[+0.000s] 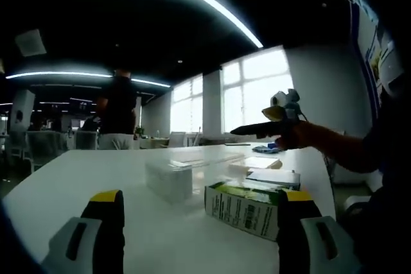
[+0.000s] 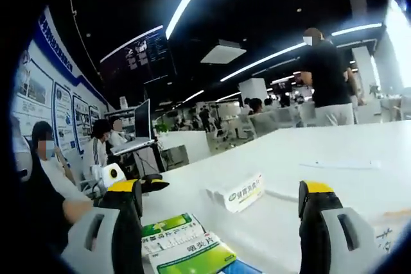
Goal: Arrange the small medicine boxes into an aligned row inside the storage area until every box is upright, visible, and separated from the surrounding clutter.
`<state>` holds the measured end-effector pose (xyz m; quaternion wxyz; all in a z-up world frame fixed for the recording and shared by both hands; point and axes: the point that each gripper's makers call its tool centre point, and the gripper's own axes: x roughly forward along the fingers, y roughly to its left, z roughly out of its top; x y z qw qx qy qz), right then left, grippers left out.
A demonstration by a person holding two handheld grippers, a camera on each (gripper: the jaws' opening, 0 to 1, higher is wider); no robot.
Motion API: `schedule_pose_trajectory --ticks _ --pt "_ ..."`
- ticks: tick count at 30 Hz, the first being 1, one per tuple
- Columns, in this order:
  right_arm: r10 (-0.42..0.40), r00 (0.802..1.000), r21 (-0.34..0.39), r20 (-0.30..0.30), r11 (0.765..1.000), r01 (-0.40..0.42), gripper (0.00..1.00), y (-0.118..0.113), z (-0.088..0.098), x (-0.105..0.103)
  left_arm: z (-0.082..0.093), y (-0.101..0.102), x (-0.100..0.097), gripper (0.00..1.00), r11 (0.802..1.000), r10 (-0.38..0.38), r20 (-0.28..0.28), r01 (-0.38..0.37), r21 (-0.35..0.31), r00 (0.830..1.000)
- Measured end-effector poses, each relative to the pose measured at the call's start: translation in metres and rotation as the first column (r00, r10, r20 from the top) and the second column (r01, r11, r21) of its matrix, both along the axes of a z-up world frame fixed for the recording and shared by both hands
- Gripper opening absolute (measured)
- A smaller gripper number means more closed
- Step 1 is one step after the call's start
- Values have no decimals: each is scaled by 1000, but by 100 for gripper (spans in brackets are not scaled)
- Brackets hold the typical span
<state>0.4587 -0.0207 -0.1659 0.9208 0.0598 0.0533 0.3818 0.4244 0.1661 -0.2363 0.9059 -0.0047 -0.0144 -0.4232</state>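
On the white table (image 1: 96, 171), a green and white medicine box (image 1: 247, 206) lies on its side just ahead of my left gripper (image 1: 199, 206), nearer its right jaw; the jaws stand wide apart and open, holding nothing. A clear plastic storage box (image 1: 170, 179) sits behind it, with more flat boxes (image 1: 273, 176) further right. My right gripper (image 2: 219, 203) is open and empty too. Ahead of it lies a white box with green print (image 2: 237, 194), and two green boxes (image 2: 170, 230) lie flat by its left jaw. The right gripper (image 1: 266, 126) also hangs above the table's right side, held in a hand.
A person (image 1: 119, 110) stands beyond the table's far edge, also seen in the right gripper view (image 2: 327, 75). Seated people (image 2: 103, 149) and a laptop (image 2: 141, 126) are at the left. A sheet of paper (image 2: 340, 165) lies on the table. The other gripper (image 2: 115, 174) shows at the left.
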Motion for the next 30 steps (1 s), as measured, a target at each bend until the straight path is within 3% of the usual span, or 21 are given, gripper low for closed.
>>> schedule_pose_trajectory --ticks 17,23,28,30 --pt "-54 999 -29 1 998 54 100 -25 -24 -51 0 1 1 100 1000 -9 -13 9 -16 1000" --pt "-77 997 19 -31 997 77 100 -39 -27 -70 1 -4 -5 99 998 -55 -34 54 -45 998" --pt "-91 996 27 10 996 90 100 -49 -27 -88 1 -5 -6 99 998 -54 -31 53 -39 998" --pt "-88 994 45 60 995 85 100 -52 -23 -96 2 -5 -6 99 998 -53 -30 52 -41 998"
